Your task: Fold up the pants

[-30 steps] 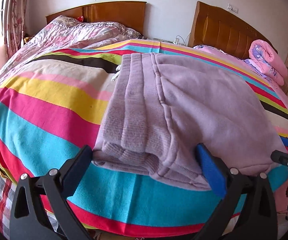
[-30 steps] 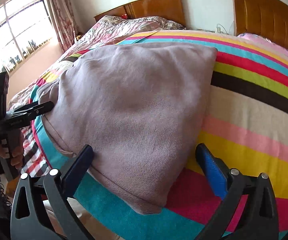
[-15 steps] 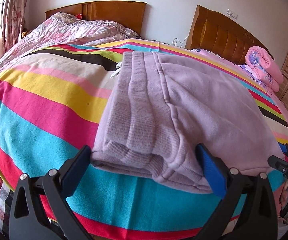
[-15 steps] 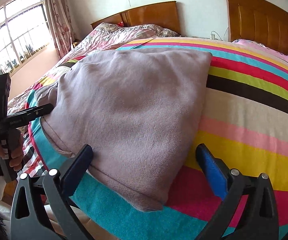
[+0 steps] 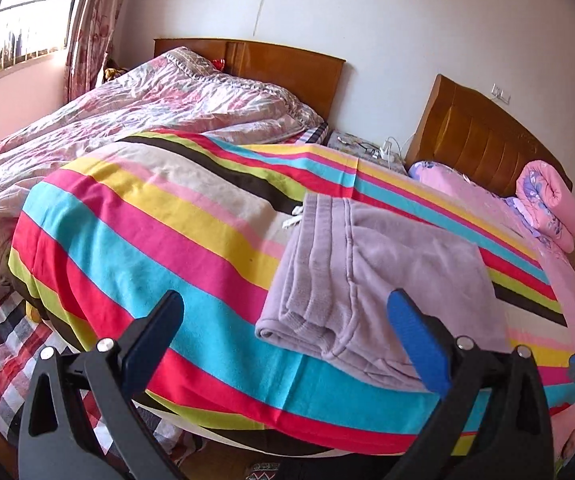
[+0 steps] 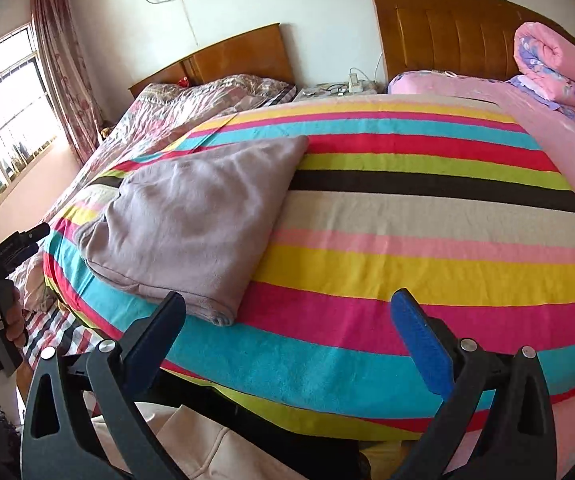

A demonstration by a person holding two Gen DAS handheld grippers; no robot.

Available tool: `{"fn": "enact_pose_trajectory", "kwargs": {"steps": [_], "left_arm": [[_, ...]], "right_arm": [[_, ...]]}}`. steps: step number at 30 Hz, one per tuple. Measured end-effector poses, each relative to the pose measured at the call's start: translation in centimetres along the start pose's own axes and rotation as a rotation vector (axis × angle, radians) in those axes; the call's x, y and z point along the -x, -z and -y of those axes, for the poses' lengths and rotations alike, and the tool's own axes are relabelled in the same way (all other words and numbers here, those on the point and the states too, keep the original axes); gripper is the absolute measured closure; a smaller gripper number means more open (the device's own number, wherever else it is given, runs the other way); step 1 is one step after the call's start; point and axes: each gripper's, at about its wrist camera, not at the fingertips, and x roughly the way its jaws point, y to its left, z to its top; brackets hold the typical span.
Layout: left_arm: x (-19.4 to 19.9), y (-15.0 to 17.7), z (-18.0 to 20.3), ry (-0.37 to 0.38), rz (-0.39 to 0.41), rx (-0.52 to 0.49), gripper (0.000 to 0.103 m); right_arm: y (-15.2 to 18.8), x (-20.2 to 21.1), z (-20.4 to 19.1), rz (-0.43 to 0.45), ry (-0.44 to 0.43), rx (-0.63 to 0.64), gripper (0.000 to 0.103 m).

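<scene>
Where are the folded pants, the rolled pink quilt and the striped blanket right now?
folded pants (image 5: 387, 280): left wrist view, middle of the top layer.
rolled pink quilt (image 6: 555, 68): right wrist view, on the roll's end.
striped blanket (image 6: 427, 264): right wrist view, bare yellow stripe.

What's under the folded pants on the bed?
The folded pants lie on the striped blanket, near its front edge. A bit of white cord peeks out at their far end. Whatever else lies under them is covered.
</scene>
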Motion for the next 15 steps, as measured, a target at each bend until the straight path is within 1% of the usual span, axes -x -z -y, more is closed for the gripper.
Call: {"fn": "enact_pose_trajectory", "kwargs": {"steps": [2, 4, 6, 8, 9, 10, 11, 12, 13, 14, 15], "left_arm": [[2.3, -1.2, 1.3, 0.016, 0.067, -0.015, 0.001], [4.9, -2.5, 3.0, -0.023, 0.165, -0.056, 0.001], [7.6, -3.3, 4.8, -0.055, 0.259, -0.092, 0.001], [10.0, -3.8, 6.3, -0.093, 0.342, -0.120, 0.001], [10.9, -3.8, 6.9, -0.109, 0.368, -0.131, 0.001], [11.3, -3.5, 7.4, -0.118, 0.373, -0.132, 0.001], [11.5, -3.3, 7.7, -0.120, 0.361, -0.124, 0.001], [11.3, -2.9, 7.9, -0.110, 0.348, -0.118, 0.001], [10.9, -2.4, 8.1, -0.098, 0.338, -0.114, 0.001], [10.4, -1.7, 8.5, -0.097, 0.326, -0.117, 0.001], [9.9, -0.9, 8.8, -0.106, 0.306, -0.132, 0.001]], "right_arm": [[-1.3, 2.0, -0.2, 0.070, -0.004, -0.005, 0.004], [-3.0, 3.7, -0.6, 0.136, -0.009, -0.044, 0.004], [-4.5, 5.6, -1.1, 0.228, -0.051, -0.111, 0.004], [-4.9, 6.9, -2.2, 0.306, -0.087, -0.178, 0.004], [-4.8, 7.2, -3.0, 0.330, -0.092, -0.188, 0.004], [-4.4, 7.4, -3.9, 0.350, -0.088, -0.176, 0.004], [-3.9, 7.3, -5.0, 0.367, -0.061, -0.152, 0.004], [-3.3, 6.9, -6.1, 0.375, -0.010, -0.116, 0.004], [-2.7, 6.5, -7.2, 0.370, 0.045, -0.071, 0.004], [-2.2, 5.8, -8.1, 0.352, 0.076, -0.025, 0.004], [-1.7, 5.1, -8.8, 0.329, 0.073, 0.012, 0.004]]}}
